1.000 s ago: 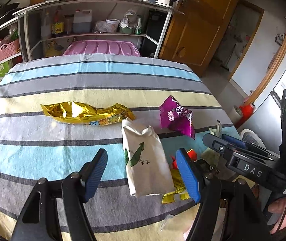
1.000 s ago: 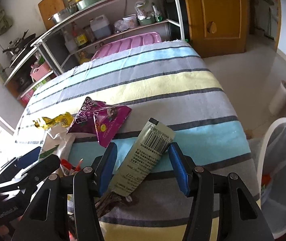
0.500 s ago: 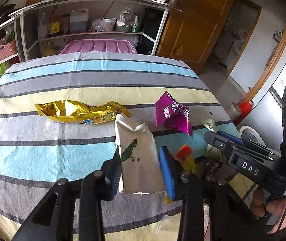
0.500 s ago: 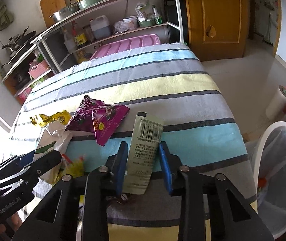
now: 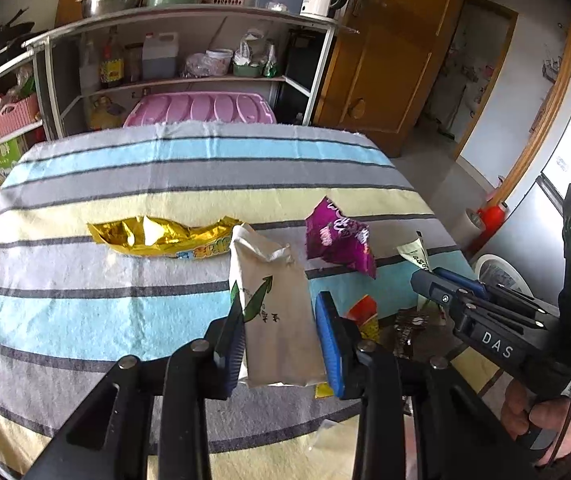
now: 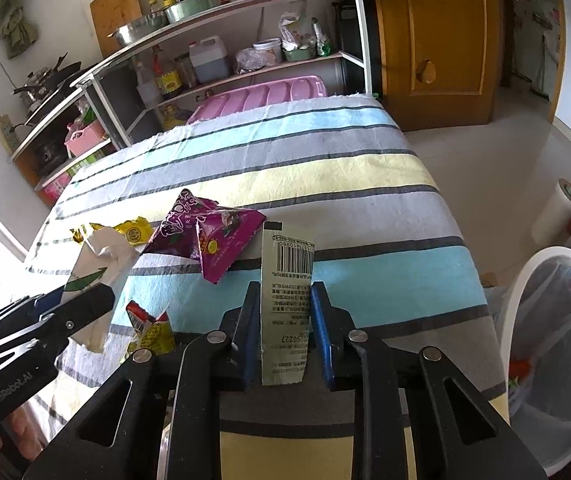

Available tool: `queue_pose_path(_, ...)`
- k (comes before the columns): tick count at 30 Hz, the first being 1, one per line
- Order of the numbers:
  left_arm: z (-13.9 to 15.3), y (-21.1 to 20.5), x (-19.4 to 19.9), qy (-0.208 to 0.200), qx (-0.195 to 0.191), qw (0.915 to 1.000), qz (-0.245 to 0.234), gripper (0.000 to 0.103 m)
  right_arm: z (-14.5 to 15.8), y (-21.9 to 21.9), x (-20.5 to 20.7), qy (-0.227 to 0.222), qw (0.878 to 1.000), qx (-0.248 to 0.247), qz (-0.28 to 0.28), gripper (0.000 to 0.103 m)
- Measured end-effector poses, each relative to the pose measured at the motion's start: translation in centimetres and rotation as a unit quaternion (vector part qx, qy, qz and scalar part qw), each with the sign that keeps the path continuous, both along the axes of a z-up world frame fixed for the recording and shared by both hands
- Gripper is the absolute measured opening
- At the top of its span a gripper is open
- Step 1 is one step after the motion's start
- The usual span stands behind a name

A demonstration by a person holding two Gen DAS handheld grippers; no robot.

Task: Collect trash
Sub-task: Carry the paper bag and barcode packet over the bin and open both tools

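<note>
Trash goes up in both hands at once. In the left wrist view, the left gripper (image 5: 281, 336), wide open a second ago, is now clamped on the white bag (image 5: 275, 312), and the bag's top has risen off the cloth (image 5: 165, 184), tilted toward the gold wrapper (image 5: 157, 236). The bag is matte paper, creased and crumpled at its torn mouth, printed with a green arrow. The gold wrapper is shiny foil, long and twisted; the purple packet (image 5: 339, 240) beside it is glossy film, puffed and torn open. Both lie on the striped cloth, untouched. Small red and yellow scraps (image 5: 365, 316) sit just right of the blue pads.

In the right wrist view, the right gripper (image 6: 285, 328) has likewise gone from open to pinched shut on the green sachet (image 6: 287, 300), which now stands upright between the pads rather than lying slanted. The sachet is a flat, stiff, pale strip with a barcode near its top. The bin (image 6: 553, 344), a white hoop lined with thin clear plastic, waits well off the table's right edge. With two pieces gripped, the drop into the bin looks like the next step; three or more pieces remain.
</note>
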State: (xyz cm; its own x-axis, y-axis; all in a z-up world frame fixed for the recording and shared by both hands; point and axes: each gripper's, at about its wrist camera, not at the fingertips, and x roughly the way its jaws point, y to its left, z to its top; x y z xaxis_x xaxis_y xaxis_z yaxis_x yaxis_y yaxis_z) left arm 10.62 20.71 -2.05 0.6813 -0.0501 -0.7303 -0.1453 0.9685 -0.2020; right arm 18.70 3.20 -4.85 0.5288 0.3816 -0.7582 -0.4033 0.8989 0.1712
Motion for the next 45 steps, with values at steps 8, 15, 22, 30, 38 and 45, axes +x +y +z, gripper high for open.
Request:
queue_pose_path(8, 2.1, -2.0, -0.7, -0.022, 0.017, 0.9995, -0.016, 0.035, 2.3, -1.9, -1.5, -0.026, 0.999, 0.019, -0.004, 0.025)
queue_pose_path(15, 3.7, -4.8, -1.1, -0.041, 0.027, 0.9979, -0.042, 0.035, 4.5, -4.7, -3.0, -0.052, 0.998, 0.030, -0.019, 0.025)
queue_pose_path(22, 4.9, -8.4, -0.7, -0.054, 0.038, 0.9950, -0.074, 0.035, 5.6, -8.3, -4.2, -0.062, 0.997, 0.035, -0.039, 0.025)
queue_pose_path(30, 5.1, -13.7, 0.2, -0.057, 0.038, 0.9894, -0.128, 0.035, 6.3, -13.8, -5.0, -0.081, 0.993, 0.027, -0.086, 0.025)
queue_pose_path(38, 4.9, -20.2, 1.8, -0.052, 0.042, 0.9802, -0.186, 0.036, 5.9, -20.0, -5.5, -0.078, 0.987, 0.018, -0.138, 0.025)
queue_pose_path(45, 4.0, -26.0, 3.0, -0.041, 0.053, 0.9704, -0.232, 0.036, 4.7, -24.9, -5.8, -0.068, 0.982, 0.005, -0.178, 0.025)
